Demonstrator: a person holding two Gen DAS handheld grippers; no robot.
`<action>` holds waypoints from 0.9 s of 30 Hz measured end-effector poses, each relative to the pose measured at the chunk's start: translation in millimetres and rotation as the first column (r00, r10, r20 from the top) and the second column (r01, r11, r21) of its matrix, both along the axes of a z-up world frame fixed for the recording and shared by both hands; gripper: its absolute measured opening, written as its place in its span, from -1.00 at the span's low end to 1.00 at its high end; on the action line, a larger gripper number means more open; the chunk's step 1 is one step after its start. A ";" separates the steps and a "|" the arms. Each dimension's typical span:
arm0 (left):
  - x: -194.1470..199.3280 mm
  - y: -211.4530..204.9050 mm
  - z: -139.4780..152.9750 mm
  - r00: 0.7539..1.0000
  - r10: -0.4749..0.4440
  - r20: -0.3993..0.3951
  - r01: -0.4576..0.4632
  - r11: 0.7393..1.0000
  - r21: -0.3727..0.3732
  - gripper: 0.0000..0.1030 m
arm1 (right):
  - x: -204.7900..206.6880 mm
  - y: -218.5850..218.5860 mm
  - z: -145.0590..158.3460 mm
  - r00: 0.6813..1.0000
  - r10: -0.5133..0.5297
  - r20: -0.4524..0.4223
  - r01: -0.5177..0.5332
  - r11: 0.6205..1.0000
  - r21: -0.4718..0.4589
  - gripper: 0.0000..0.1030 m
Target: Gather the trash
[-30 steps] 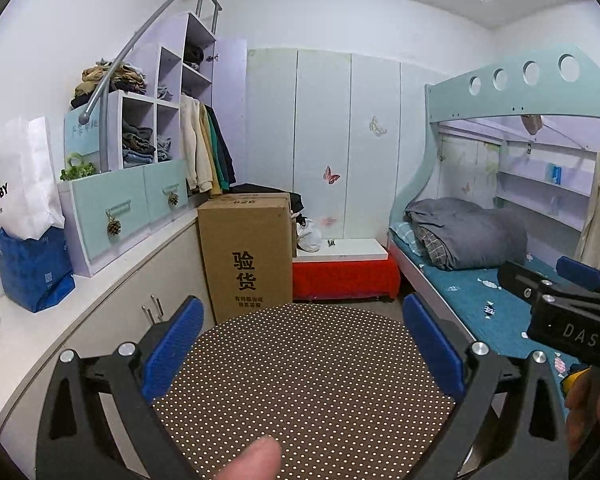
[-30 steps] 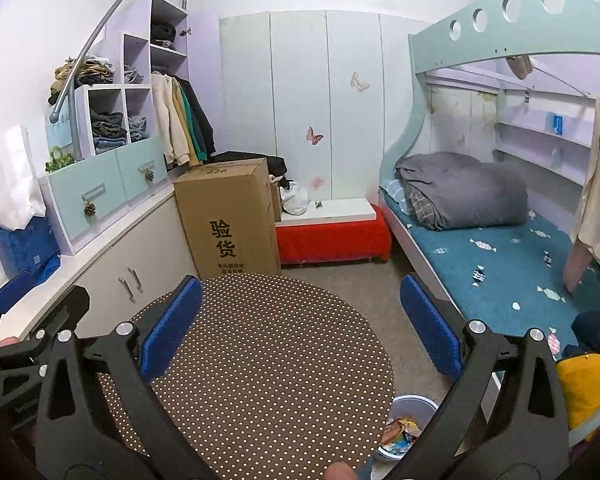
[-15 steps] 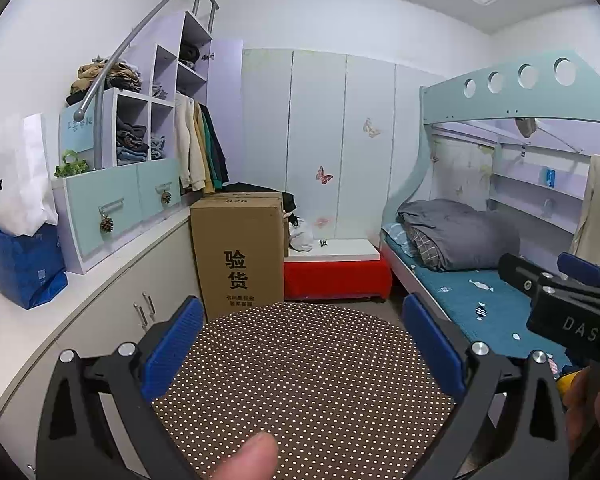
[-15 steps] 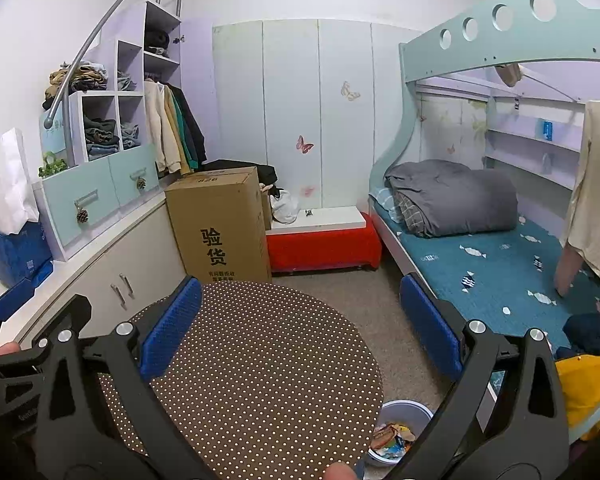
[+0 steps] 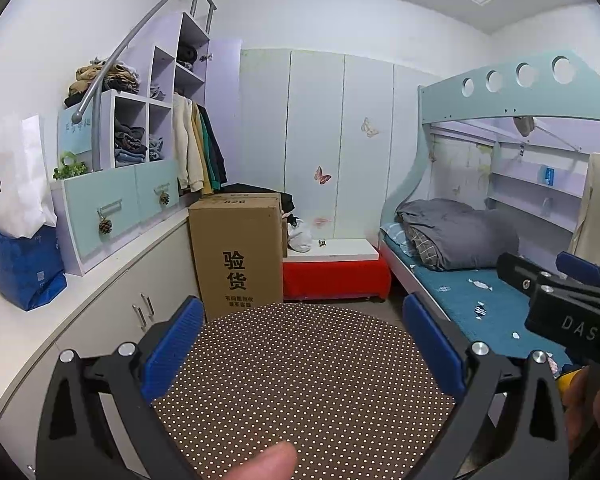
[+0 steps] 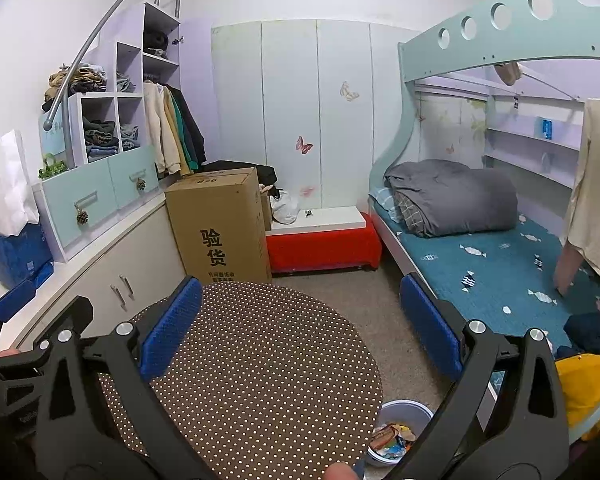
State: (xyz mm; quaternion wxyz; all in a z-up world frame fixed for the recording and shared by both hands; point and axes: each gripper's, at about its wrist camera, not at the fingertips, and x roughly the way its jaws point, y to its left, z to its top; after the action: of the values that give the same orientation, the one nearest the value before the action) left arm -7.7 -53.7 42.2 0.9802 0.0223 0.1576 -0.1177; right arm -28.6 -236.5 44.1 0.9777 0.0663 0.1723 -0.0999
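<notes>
Both grippers are spread wide and hold nothing: the left gripper (image 5: 302,344) and the right gripper (image 6: 300,320) each hover above a round dotted table (image 6: 260,380) that fills the lower centre of both views. Collecting seems barely begun. The only trash in sight is a heap of wrappers in a pale bin (image 6: 396,432) on the floor at the lower right of the right view, beside the table and near the bed (image 6: 500,264). No loose litter shows on the tabletop or carpet. The bin is half hidden by the table edge and a gripper arm; its contents are too small to identify.
</notes>
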 end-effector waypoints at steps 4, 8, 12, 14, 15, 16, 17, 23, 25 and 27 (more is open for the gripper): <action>-1.3 -0.1 0.5 1.000 0.007 0.003 -0.007 1.000 0.001 0.90 | 0.1 -0.1 0.2 1.000 -0.002 -0.001 0.002 1.000 0.002 0.88; -2.5 -0.5 0.7 1.000 0.012 0.009 -0.012 1.000 -0.001 0.90 | 0.1 -0.7 0.4 1.000 -0.002 0.000 0.002 1.000 0.002 0.88; -4.1 -1.7 0.9 1.000 0.013 0.015 -0.013 1.000 0.002 0.90 | 1.3 -0.6 -0.9 1.000 -0.003 0.000 0.003 1.000 0.004 0.88; -4.7 -1.9 1.4 1.000 0.011 0.017 -0.011 1.000 -0.001 0.90 | 1.5 -0.8 -1.2 1.000 -0.002 -0.001 0.002 1.000 0.007 0.88; -5.3 -2.1 1.5 1.000 0.011 0.020 -0.011 1.000 -0.002 0.90 | 1.6 -0.4 -1.6 1.000 -0.003 -0.002 0.003 1.000 0.007 0.88; -5.8 -1.9 1.6 1.000 0.011 0.023 -0.011 1.000 -0.002 0.90 | 1.7 -0.4 -1.5 1.000 -0.004 -0.002 0.004 1.000 0.007 0.88; -6.8 -2.2 1.4 1.000 0.011 0.027 -0.011 1.000 -0.002 0.90 | 1.5 -0.6 -1.9 1.000 -0.005 -0.001 0.005 1.000 0.007 0.88; -8.9 -4.7 1.4 0.999 0.013 0.036 -0.013 1.000 0.002 0.91 | 1.5 -1.4 -2.9 1.000 -0.006 0.000 0.006 1.000 0.012 0.88; -6.8 -5.5 2.7 0.999 0.017 0.032 -0.017 1.000 0.003 0.91 | 1.3 -2.0 -3.0 1.000 -0.005 -0.001 0.005 1.000 0.012 0.88; -5.0 -5.1 2.6 0.999 0.020 0.025 -0.020 1.000 0.001 0.91 | 1.3 -2.1 -3.0 1.000 -0.005 -0.001 0.005 1.000 0.011 0.88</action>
State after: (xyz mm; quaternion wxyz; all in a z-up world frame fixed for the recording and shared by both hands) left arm -12.7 -58.8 44.9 0.9833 0.0230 0.1454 -0.1072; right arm -27.3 -238.6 41.0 0.9770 0.0720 0.1730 -0.1016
